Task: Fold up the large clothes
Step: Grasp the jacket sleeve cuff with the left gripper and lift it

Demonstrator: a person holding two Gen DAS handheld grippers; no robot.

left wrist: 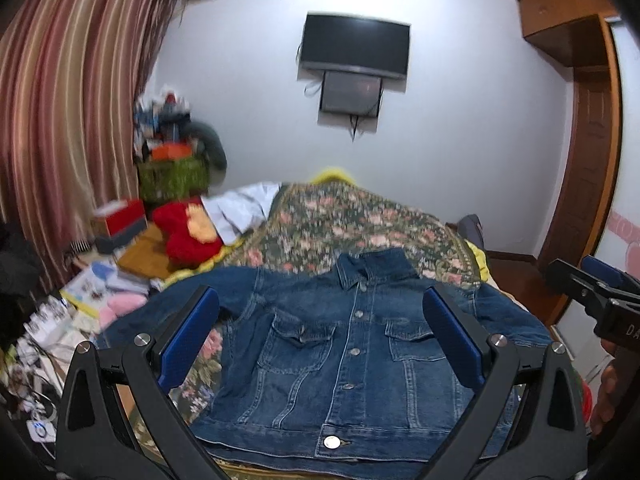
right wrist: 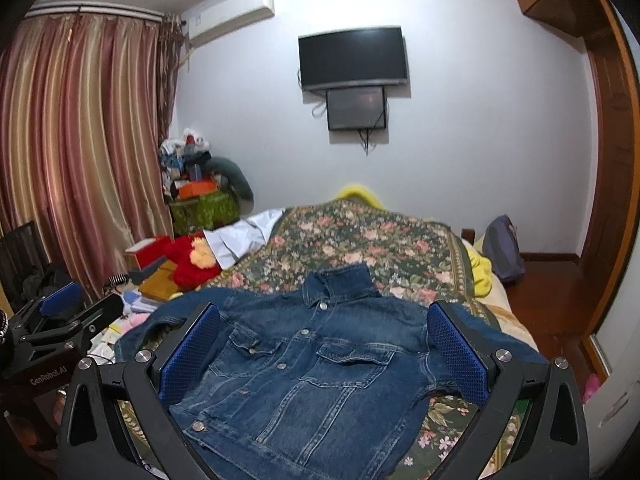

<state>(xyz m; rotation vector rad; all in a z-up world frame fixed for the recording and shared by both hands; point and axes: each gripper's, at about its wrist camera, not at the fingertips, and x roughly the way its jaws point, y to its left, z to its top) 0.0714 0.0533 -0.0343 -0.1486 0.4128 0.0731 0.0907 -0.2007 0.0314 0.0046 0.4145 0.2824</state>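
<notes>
- Your denim jacket (left wrist: 340, 344) lies flat and face up on the floral bedspread (left wrist: 344, 216), buttoned down the front, collar toward the far wall and hem toward you.
- Your left gripper (left wrist: 320, 332) hangs above the near half of the jacket with its jaws spread wide and nothing between them; the blue pads (left wrist: 188, 336) frame the chest, one over the left sleeve area and the other over the right chest pocket.
- In the left wrist view the button row runs almost midway between the two fingers, and the bottom hem button sits close below the camera.
- Your right gripper (right wrist: 324, 348) is likewise spread and empty, held above the jacket (right wrist: 304, 368); here the garment looks turned, its hem swinging toward the lower left and its collar pointing up toward the bedspread (right wrist: 360, 232).
- In the right wrist view the left pad covers the jacket's shoulder and sleeve on that side, while the right pad (right wrist: 456, 356) lies over the other sleeve near the bed's edge.
- Neither gripper touches the denim as far as these views show.
- The right gripper appears at the right edge of the left wrist view (left wrist: 596, 292), beside the jacket's sleeve, with your hand (left wrist: 608, 392) below it.
- The left gripper shows at the left edge of the right wrist view (right wrist: 68, 312), off the bed over the cluttered floor.
- Both sleeves lie spread outward from the body of the jacket.
</notes>
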